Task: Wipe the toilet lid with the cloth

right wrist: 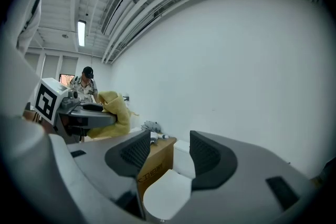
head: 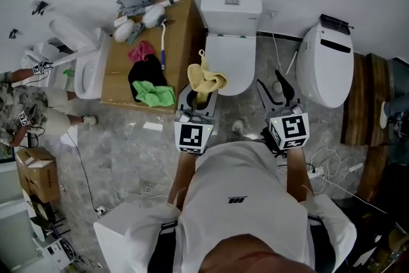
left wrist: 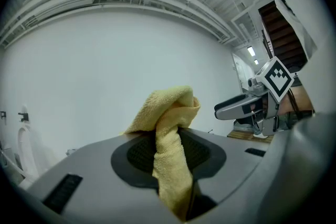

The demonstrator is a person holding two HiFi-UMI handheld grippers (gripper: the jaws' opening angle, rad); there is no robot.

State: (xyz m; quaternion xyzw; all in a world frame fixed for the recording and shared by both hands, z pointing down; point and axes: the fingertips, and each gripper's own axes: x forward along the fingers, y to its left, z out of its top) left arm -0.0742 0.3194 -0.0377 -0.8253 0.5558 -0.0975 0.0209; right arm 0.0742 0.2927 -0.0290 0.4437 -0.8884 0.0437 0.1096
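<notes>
A white toilet with its lid [head: 231,61] down stands in front of me; through the right gripper view the lid [right wrist: 167,192] shows low between the jaws. My left gripper [head: 199,98] is shut on a yellow cloth [head: 207,78], held above the lid's near left edge. In the left gripper view the cloth [left wrist: 170,136] is bunched between the dark pads and sticks up past them. My right gripper [head: 271,82] hovers open and empty to the right of the bowl, jaws apart [right wrist: 170,152].
A wooden box [head: 150,48] left of the toilet carries cloths and a brush [head: 162,41]. A second toilet [head: 326,64] stands at the right, and another one [head: 86,64] at the left. A person [head: 25,105] sits at far left. Cables [head: 332,166] lie on the floor.
</notes>
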